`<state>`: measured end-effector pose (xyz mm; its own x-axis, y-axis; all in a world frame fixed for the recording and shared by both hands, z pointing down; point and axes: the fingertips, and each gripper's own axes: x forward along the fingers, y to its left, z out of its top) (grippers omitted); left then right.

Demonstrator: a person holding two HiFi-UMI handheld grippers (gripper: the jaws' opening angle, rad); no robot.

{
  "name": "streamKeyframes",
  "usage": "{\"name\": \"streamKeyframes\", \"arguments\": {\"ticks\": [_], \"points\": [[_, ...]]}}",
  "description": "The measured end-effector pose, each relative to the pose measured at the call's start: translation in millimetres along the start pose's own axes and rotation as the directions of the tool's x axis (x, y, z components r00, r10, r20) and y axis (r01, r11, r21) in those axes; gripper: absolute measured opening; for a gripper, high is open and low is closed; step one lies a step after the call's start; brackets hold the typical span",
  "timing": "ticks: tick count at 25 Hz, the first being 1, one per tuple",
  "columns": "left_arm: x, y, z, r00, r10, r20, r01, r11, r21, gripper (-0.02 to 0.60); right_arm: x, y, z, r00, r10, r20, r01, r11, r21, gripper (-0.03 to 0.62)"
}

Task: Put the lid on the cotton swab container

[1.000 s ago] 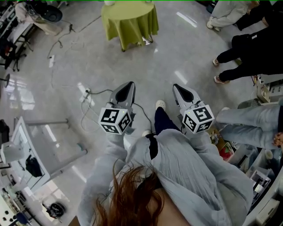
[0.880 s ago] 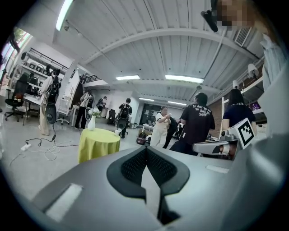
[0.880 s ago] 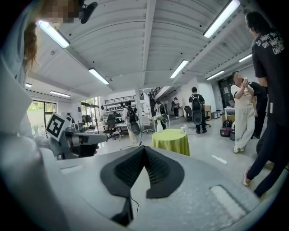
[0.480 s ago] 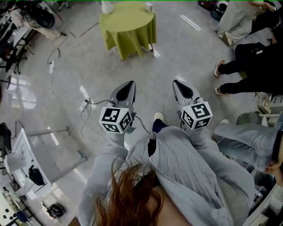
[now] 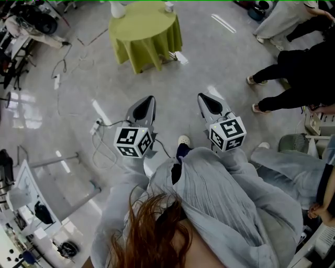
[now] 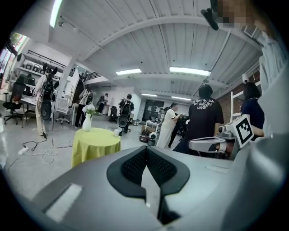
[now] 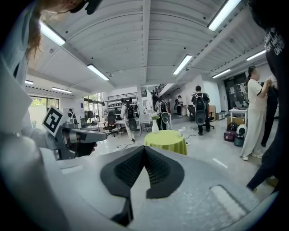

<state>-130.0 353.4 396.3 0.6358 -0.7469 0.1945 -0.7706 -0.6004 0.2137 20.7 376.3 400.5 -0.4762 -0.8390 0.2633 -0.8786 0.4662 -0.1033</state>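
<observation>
A round table with a yellow-green cloth (image 5: 145,32) stands far ahead across the floor. On it are a white vase (image 5: 116,8) and a small white container (image 5: 168,6), too small to make out a lid. My left gripper (image 5: 146,101) and right gripper (image 5: 204,98) are held side by side at waist height, both shut with nothing between the jaws. In the left gripper view the table (image 6: 95,145), the vase with flowers (image 6: 87,121) and the small container (image 6: 116,132) lie beyond the left gripper (image 6: 146,149). The right gripper view shows the table (image 7: 165,140) past the right gripper (image 7: 144,148).
Cables and a power strip (image 5: 96,126) trail over the grey floor at the left. People's legs (image 5: 282,78) stand at the right, and a seated person's legs (image 5: 293,167) are nearer. A white desk (image 5: 36,183) is at the lower left. Chairs and equipment (image 5: 31,21) fill the far left.
The green table has come further into view and nearer as the person walks towards it. Both grippers stay shut and have shifted slightly left in the head view.
</observation>
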Motion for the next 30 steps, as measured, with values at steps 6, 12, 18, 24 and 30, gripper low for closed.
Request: {"name": "streamKeyframes", "arguments": {"ticks": [6, 12, 18, 24, 30], "points": [[28, -2, 5, 1.0, 0.019, 0.015, -0.019, 1.0, 0.001, 0.014, 7, -27, 5, 1.0, 0.02, 0.009, -0.02, 1.0, -0.007, 0.002], [46, 0, 6, 0.999, 0.035, 0.017, -0.035, 0.999, 0.023, 0.014, 22, -50, 12, 0.999, 0.019, 0.039, -0.019, 1.0, 0.003, 0.002], [51, 9, 3, 1.0, 0.025, 0.01, -0.025, 1.0, 0.014, 0.014, 37, -44, 10, 0.999, 0.038, 0.023, -0.038, 0.999, -0.004, 0.002], [78, 30, 10, 1.0, 0.006, 0.008, -0.006, 1.0, 0.007, 0.014, 61, -52, 8, 1.0, 0.022, -0.005, -0.022, 1.0, 0.006, 0.002], [127, 60, 35, 1.0, -0.019, 0.022, 0.018, 1.0, 0.015, 0.014, 100, -82, 25, 1.0, 0.005, -0.006, -0.005, 1.0, 0.008, 0.002]]}}
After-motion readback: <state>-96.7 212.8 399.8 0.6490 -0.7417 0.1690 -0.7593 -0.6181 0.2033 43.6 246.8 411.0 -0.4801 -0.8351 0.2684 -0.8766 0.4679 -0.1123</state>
